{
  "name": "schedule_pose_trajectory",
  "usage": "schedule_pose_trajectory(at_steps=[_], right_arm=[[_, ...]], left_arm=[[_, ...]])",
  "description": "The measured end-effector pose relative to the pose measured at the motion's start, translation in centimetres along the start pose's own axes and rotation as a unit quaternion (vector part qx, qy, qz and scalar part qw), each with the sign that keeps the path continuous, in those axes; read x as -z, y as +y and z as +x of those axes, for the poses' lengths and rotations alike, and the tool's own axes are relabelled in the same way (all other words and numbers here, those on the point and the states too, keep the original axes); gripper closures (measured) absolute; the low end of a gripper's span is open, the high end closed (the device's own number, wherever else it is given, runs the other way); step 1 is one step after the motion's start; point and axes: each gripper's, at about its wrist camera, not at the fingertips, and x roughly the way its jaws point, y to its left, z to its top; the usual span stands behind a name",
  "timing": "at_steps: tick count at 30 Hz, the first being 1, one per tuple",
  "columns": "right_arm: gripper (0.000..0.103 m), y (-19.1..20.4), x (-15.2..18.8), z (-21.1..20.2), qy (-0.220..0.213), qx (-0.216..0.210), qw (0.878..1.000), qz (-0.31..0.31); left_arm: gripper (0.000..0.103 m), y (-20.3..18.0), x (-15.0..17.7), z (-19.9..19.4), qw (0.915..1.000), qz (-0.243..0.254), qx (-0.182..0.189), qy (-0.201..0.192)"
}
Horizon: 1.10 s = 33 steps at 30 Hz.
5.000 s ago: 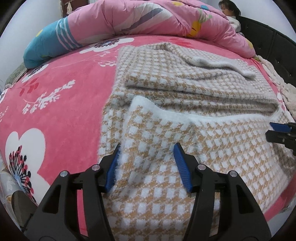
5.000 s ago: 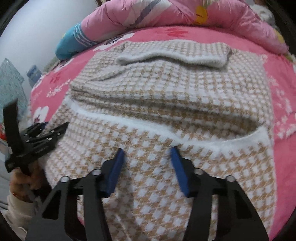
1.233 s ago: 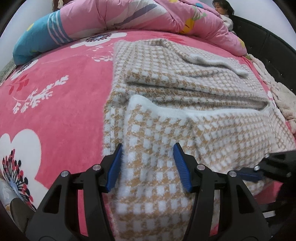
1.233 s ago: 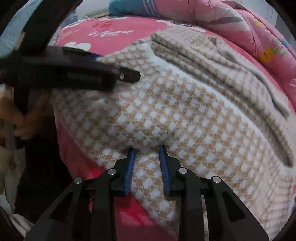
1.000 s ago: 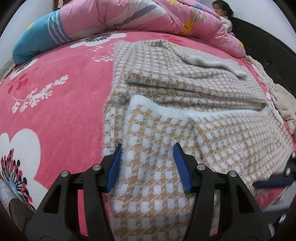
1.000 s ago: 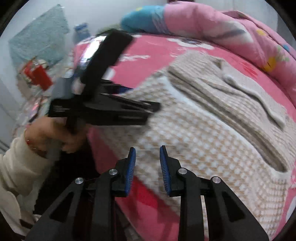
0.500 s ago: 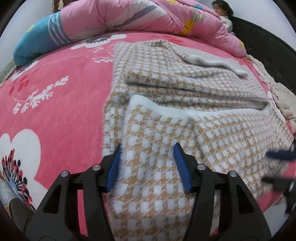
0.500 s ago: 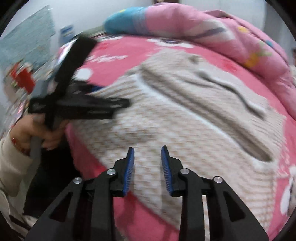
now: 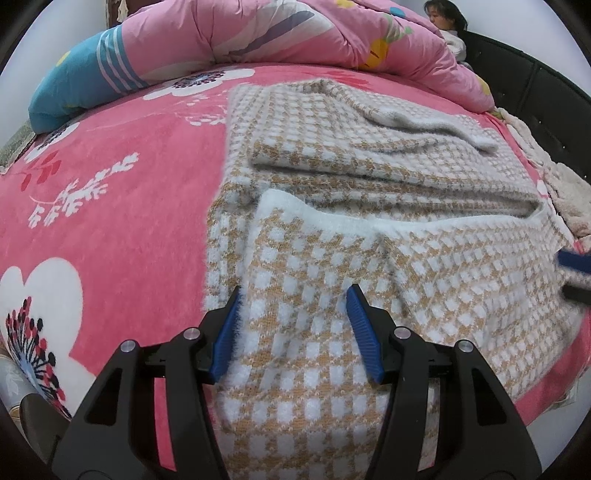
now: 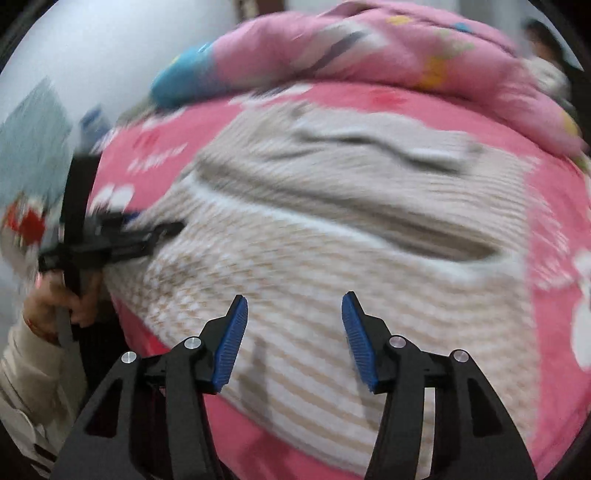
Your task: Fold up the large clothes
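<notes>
A beige-and-white checked knit sweater (image 9: 369, 240) lies folded on the pink bedspread (image 9: 129, 221), its white-trimmed hem flap turned up over the body. My left gripper (image 9: 294, 295) stands open over the sweater's near left part, the cloth lying under its fingers and not pinched. The right wrist view is blurred by motion. My right gripper (image 10: 294, 299) hangs over the sweater (image 10: 332, 240) near its front edge, its jaws opening with nothing gripped between them. The right gripper's blue tips (image 9: 574, 271) show at the sweater's right side. A hand (image 10: 55, 302) holds the left gripper (image 10: 147, 229).
A bunched pink and blue quilt (image 9: 277, 33) lies across the back of the bed. A person (image 9: 443, 18) sits at the far right by a dark headboard (image 9: 535, 103). A fluffy cream cloth (image 9: 565, 192) lies at the bed's right edge.
My right gripper has let go of the sweater's near edge, swung rightward along it and rolled, its jaws spreading wider. The left gripper and the sweater have stayed put.
</notes>
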Motion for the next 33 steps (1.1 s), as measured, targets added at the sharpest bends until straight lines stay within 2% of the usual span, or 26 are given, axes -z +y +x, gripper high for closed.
schedule_pose_trajectory(at_steps=[5,8,18,25,29,33], right_arm=[[0.05,-6.5,2.5,-3.9,-0.02,0.066,0.995,0.074],[0.05,-9.2,2.3,-3.8,-0.027,0.075,0.993,0.087],[0.05,-12.4,0.7,-1.1,-0.016,0.063,0.994,0.086],[0.061,-12.3,2.1,-1.2,0.003,0.031,0.995,0.091],[0.063,-12.0,2.3,-1.9,0.008,0.003,0.996,0.087],[0.064,-12.9,1.7,-1.1,0.013,0.013,0.995,0.095]], left_arm=[[0.049,-0.1,-0.1,0.1,1.0,0.002,-0.005,0.001],[0.049,-0.1,-0.3,0.2,1.0,0.004,-0.008,0.005],[0.048,-0.4,-0.2,0.3,0.9999,0.003,-0.015,0.003],[0.048,-0.5,-0.1,0.3,0.9997,0.005,-0.022,0.002],[0.048,-0.6,-0.1,0.2,0.9997,0.004,-0.022,0.001],[0.048,-0.7,0.0,0.3,0.9997,0.005,-0.024,0.0]])
